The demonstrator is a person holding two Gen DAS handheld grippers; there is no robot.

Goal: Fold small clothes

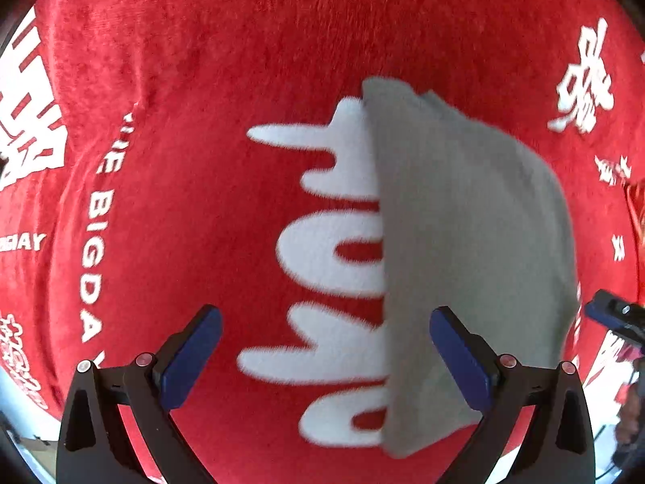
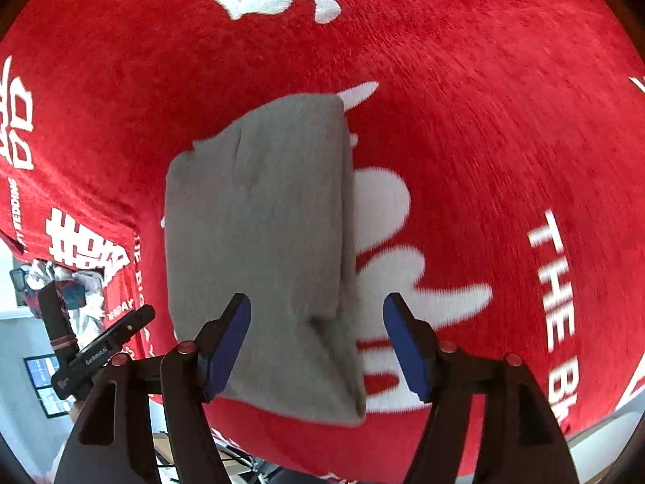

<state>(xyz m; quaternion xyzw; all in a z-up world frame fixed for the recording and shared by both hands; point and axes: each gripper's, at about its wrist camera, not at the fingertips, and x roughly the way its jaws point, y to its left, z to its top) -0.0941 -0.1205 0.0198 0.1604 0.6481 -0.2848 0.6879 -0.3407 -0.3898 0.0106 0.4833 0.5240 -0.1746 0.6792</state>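
While folded grey garment [image 1: 463, 242] lies flat, red cloth [image 1: 201, 80] beneath

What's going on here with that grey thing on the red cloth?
A person holding two handheld grippers is folding small clothes. A small grey fabric garment lies folded on a red plush cloth with white lettering. The left gripper and right gripper both hover above it with jaws open, gripping nothing.
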